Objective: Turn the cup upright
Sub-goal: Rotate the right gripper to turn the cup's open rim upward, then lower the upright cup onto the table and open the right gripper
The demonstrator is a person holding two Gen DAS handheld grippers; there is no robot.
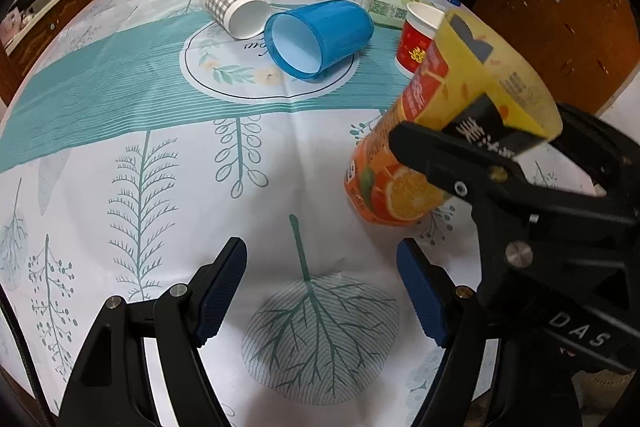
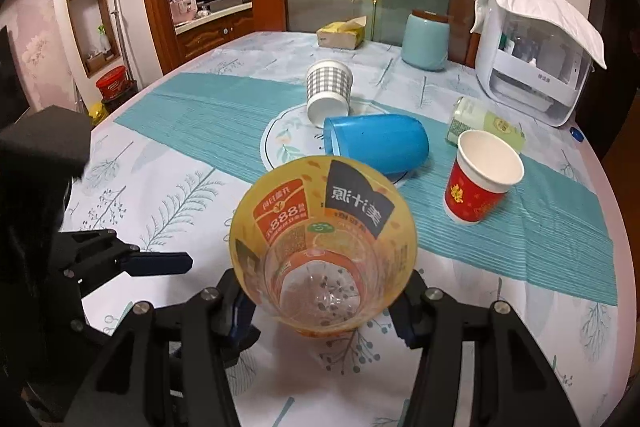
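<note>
Orange cup [image 2: 324, 247] in right tongs [image 2: 326, 311] above tablecloth [image 2: 180, 107]

The right tool's fingers [image 2: 236, 311] are hiding the orange cup's [image 2: 323, 247] lower sides, while the green bottle [image 2: 486, 125] is lying partly concealed behind the red cup [image 2: 478, 183].

Dim, even indoor light with soft shadows; strong fisheye bending and black corners; orange cup [image 1: 440, 115] slightly blurred.

A round table [image 2: 168, 131] under a leaf-print cloth carries a checked cup [image 2: 329, 89] and a blue cup [image 2: 378, 143] on their sides mid-surface, a red cup [image 2: 482, 179] upright, a tissue box [image 2: 341, 34] and a teal jar [image 2: 425, 41] at the far edge.
</note>
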